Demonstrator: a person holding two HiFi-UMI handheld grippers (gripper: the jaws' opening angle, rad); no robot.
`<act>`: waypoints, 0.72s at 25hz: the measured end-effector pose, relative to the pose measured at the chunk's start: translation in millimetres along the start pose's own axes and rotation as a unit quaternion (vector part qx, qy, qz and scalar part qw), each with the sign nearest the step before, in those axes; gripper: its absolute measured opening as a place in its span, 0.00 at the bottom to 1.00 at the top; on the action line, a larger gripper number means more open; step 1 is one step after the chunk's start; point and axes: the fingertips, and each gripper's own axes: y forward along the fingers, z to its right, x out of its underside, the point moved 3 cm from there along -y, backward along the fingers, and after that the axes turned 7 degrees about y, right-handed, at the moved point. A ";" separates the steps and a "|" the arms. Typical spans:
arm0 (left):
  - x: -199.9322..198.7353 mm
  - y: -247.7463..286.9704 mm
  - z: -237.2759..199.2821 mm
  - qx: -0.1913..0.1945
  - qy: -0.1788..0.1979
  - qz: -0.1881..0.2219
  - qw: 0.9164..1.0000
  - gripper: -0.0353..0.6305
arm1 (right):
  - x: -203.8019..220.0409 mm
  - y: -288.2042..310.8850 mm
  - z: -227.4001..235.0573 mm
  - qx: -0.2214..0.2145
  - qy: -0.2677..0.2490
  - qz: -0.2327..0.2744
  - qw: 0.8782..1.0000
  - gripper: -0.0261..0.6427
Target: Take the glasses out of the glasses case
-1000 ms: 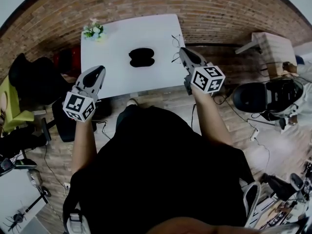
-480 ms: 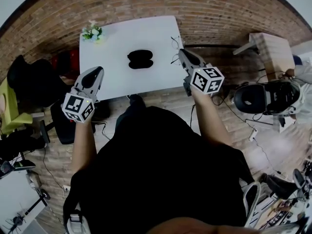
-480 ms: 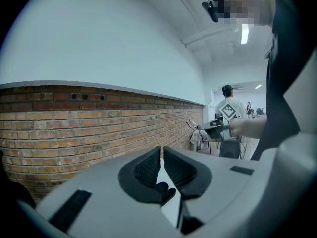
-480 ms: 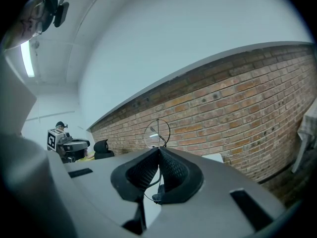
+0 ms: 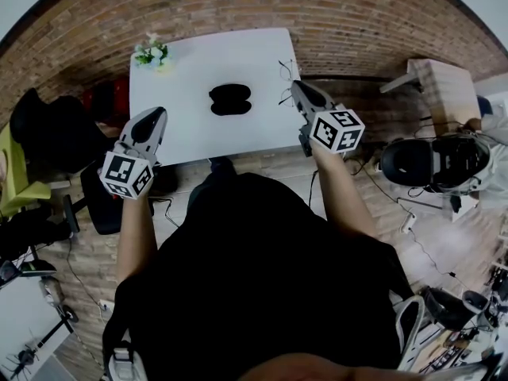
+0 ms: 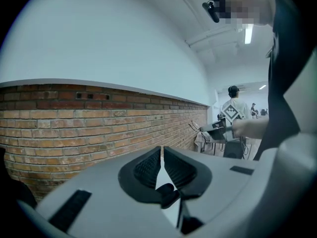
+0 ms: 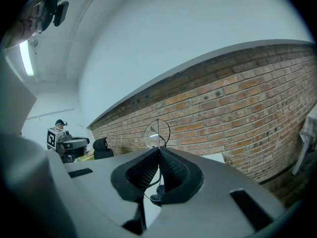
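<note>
- Black glasses case (image 5: 230, 99): lies open near the middle of the white table (image 5: 182, 125), with nothing in it.
- Glasses (image 5: 284, 78): thin wire frame, out of the case, held above the table's right edge, well apart from the case.
- Right gripper (image 5: 295, 84): jaws pressed together on the wire frame; one round lens (image 7: 157, 133) stands up above the jaw tips.
- Left gripper (image 5: 161, 113): at the table's near left edge, jaws brought together with only a thin slit between them, nothing held.
- Flowers (image 5: 151, 51): at the table's far left corner.
</note>
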 end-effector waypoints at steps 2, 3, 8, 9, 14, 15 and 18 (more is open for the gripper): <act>-0.2 0.7 -5.4 -0.004 -0.002 0.001 1.000 0.09 | -1.7 4.3 0.6 0.000 -0.001 -0.002 1.000 0.07; 0.2 1.3 -8.2 -0.005 -0.003 0.000 1.000 0.09 | -3.0 6.8 0.9 0.000 -0.002 -0.002 1.000 0.07; 2.9 6.1 -20.7 -0.008 -0.003 -0.001 1.000 0.09 | -8.4 20.3 1.9 -0.001 -0.006 -0.003 1.000 0.07; 3.7 7.2 -22.4 -0.007 -0.004 -0.001 1.000 0.09 | -8.7 22.4 1.9 -0.001 -0.006 -0.004 1.000 0.07; 7.3 12.3 -30.7 -0.001 -0.006 -0.003 1.000 0.09 | -9.4 33.2 2.0 0.000 -0.006 -0.008 1.000 0.07; 8.0 12.9 -32.9 -0.001 -0.006 -0.003 1.000 0.09 | -9.8 35.6 2.0 0.000 -0.006 -0.008 1.000 0.07; 10.4 14.9 -42.0 -0.001 -0.008 -0.004 1.000 0.09 | -12.2 44.0 0.9 0.001 -0.006 -0.008 1.000 0.07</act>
